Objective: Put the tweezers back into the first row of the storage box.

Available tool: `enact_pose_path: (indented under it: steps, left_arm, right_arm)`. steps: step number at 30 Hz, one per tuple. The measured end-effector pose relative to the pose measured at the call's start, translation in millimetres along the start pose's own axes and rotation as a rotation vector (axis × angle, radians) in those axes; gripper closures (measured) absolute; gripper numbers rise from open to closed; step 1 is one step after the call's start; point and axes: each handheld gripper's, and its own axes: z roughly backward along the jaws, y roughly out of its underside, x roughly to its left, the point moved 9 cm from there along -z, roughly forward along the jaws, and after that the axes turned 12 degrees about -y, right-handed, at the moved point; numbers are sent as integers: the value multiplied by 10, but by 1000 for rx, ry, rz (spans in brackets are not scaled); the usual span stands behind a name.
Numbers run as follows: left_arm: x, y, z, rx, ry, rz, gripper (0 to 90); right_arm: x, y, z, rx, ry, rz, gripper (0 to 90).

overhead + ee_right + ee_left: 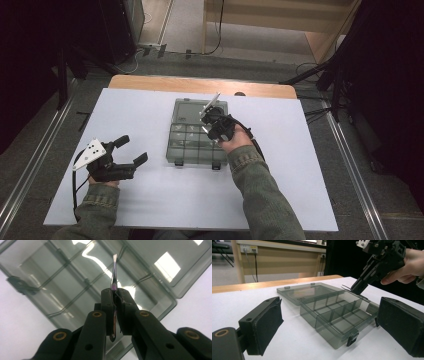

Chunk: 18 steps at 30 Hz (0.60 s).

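White surface (150, 200) on wooden tabletop (200, 85), grey floor (30, 145) around, metal rails (357, 175) alongside, wooden furniture (280, 20) behind, cables (217, 30) trailing.

sleeves (260, 190): olive-green, ribbed cuffs at both wrists
left gripper (127, 151): black frame, grey three-cornered plate with dark dots, black cable trailing
left fingers (265, 326): thick black blocks faced with dark padding
right gripper (115, 301): black arms, brass-ringed screw holes, plain round holes below

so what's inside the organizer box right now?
The box is open and its visible compartments look empty. The right gripper holds tweezers above it, hiding part of one compartment.
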Motion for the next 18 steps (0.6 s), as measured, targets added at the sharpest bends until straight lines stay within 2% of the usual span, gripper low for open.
enact_pose_path:
  steps: [1, 4, 12, 17, 18]
  left_arm:
    - [1, 0, 1, 0, -1, 0, 57]
    - [2, 0, 0, 0, 0, 1, 57]
    - [1, 0, 0, 1, 3, 2, 58]
    - [9, 1, 1, 2, 4, 7, 58]
    - [9, -1, 2, 1, 4, 7, 57]
  right_arm:
    - [-40, -13, -8, -6, 25, 6, 856]
    - [-89, -40, -22, -21, 42, 21, 856]
    - [-113, -91, -93, -40, 17, 83, 854]
    - [-134, -105, -119, -49, 11, 87, 852]
    - [-129, -106, -126, -46, 15, 101, 851]
